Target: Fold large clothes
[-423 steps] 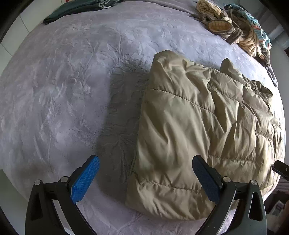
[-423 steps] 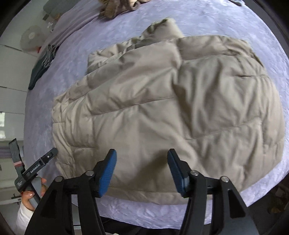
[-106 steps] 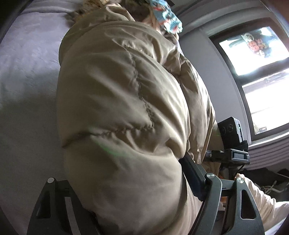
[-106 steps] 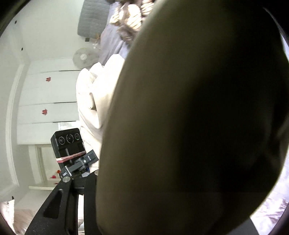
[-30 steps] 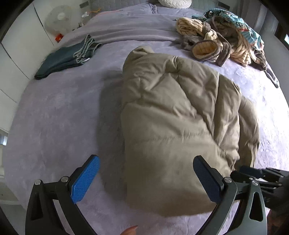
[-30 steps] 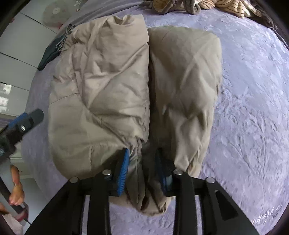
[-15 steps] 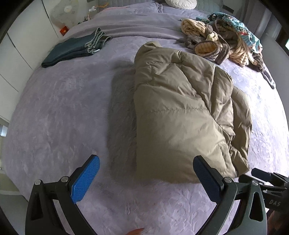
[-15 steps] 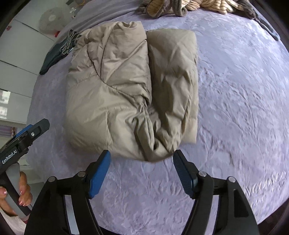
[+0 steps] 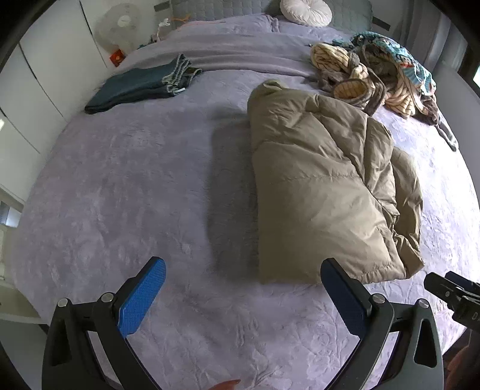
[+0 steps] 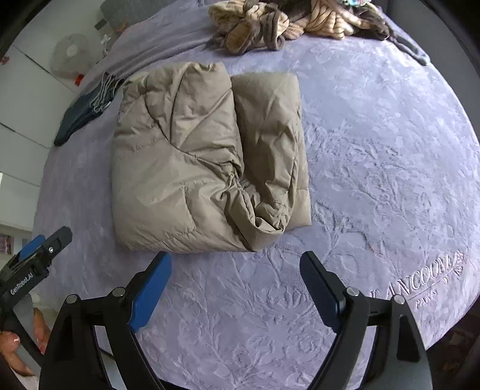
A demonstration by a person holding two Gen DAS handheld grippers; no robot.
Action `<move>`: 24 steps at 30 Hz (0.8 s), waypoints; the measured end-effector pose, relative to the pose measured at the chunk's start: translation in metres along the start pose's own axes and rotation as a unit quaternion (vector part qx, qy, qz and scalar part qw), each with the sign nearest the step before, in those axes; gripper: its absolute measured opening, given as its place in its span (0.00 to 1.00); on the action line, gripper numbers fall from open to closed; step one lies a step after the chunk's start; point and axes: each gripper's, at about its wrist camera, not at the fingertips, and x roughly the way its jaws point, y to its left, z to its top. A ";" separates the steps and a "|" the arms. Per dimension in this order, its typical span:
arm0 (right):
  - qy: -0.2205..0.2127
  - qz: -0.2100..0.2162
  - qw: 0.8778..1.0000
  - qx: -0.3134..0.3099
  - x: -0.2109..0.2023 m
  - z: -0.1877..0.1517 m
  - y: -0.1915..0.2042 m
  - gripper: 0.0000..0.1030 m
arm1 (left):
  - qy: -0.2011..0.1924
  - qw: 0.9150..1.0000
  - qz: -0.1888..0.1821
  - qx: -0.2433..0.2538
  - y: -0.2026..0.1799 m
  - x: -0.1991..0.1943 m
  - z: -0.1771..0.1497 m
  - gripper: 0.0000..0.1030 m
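Note:
A tan puffer jacket (image 9: 324, 186) (image 10: 204, 162) lies folded into a thick bundle on the lilac bedspread (image 9: 135, 186) (image 10: 375, 168). My left gripper (image 9: 243, 297) hovers open over the bedspread, short of the jacket's near left corner, nothing between its blue pads. My right gripper (image 10: 237, 288) hangs above the bed just in front of the jacket's near edge; its jaws are opening and nothing is between them. Each gripper shows at the edge of the other's view, the right gripper (image 9: 453, 294) at lower right and the left gripper (image 10: 33, 264) at lower left.
Folded dark jeans (image 9: 141, 87) (image 10: 87, 111) lie at the bed's far left. A heap of striped and patterned clothes (image 9: 381, 78) (image 10: 288, 24) sits at the far right. A round white cushion (image 9: 306, 10) and a fan (image 9: 118, 27) are at the back.
The right gripper let go of the jacket's near edge, opened wide and drew back and up. The left gripper also pulled back, so the jacket looks smaller and farther.

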 end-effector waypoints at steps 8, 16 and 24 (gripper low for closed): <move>-0.047 -0.052 0.997 -0.009 -0.011 0.002 0.016 1.00 | -0.001 1.000 -0.005 0.003 0.002 -0.007 -0.004 1.00; -0.059 -0.056 0.997 -0.015 -0.022 0.009 0.021 1.00 | -0.014 1.000 0.003 -0.007 0.002 -0.022 -0.008 1.00; -0.080 -0.054 0.995 -0.031 -0.050 0.016 0.025 1.00 | -0.034 0.999 0.000 -0.011 -0.003 -0.054 -0.011 1.00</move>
